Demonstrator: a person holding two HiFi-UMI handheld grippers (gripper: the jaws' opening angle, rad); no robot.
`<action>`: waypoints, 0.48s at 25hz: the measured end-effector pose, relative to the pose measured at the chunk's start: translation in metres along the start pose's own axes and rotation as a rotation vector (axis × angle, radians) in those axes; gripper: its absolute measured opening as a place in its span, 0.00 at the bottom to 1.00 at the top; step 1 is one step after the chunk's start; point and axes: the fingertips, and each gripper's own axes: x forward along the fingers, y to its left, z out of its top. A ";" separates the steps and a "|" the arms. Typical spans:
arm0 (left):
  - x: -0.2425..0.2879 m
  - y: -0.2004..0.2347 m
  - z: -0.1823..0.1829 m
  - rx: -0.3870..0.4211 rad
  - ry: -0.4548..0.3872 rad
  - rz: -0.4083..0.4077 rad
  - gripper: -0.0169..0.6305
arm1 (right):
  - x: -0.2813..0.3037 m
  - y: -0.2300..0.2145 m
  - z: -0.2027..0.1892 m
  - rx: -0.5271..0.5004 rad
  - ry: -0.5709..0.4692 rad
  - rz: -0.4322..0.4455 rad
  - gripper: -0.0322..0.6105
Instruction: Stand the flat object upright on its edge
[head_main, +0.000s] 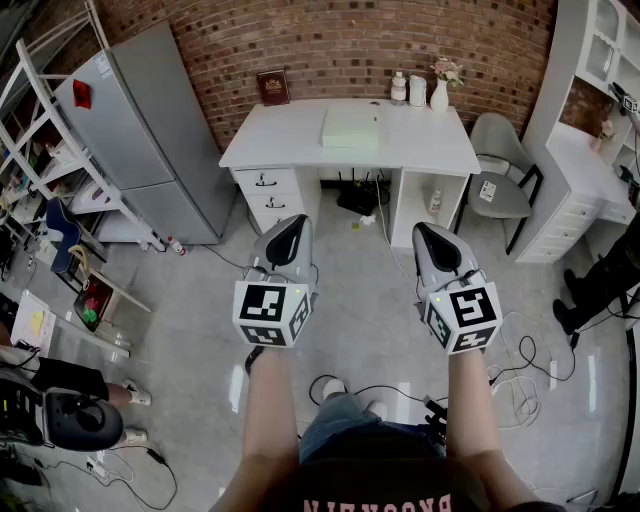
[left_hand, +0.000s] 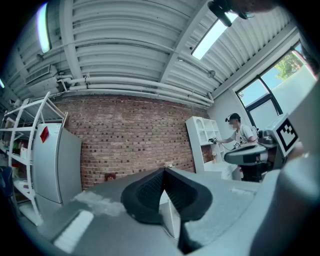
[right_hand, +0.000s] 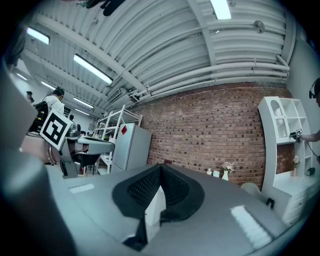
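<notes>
A flat pale box (head_main: 350, 127) lies on the white desk (head_main: 290, 140) against the brick wall. A dark red book (head_main: 272, 87) leans upright at the desk's back. My left gripper (head_main: 296, 224) and right gripper (head_main: 424, 232) hang side by side over the floor, well short of the desk, pointing toward it. In the left gripper view the left gripper (left_hand: 163, 173) has its black pads pressed together with nothing between them. The right gripper (right_hand: 160, 168) looks the same in the right gripper view, shut and empty.
A grey fridge (head_main: 150, 140) stands left of the desk, with a metal rack (head_main: 50, 130) beyond it. A grey chair (head_main: 500, 175) and white shelving (head_main: 600, 90) are on the right. Bottles and a vase (head_main: 440, 92) sit at the desk's back right. Cables (head_main: 520, 370) trail on the floor.
</notes>
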 end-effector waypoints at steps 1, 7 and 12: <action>0.001 -0.002 -0.001 0.001 0.000 0.002 0.02 | -0.001 -0.002 -0.002 0.003 0.005 -0.003 0.05; -0.003 -0.016 -0.007 0.009 0.000 -0.027 0.02 | -0.009 -0.009 -0.011 0.026 0.025 -0.007 0.05; 0.010 -0.008 -0.013 -0.017 -0.003 -0.023 0.02 | 0.003 -0.016 -0.016 0.046 0.032 -0.011 0.05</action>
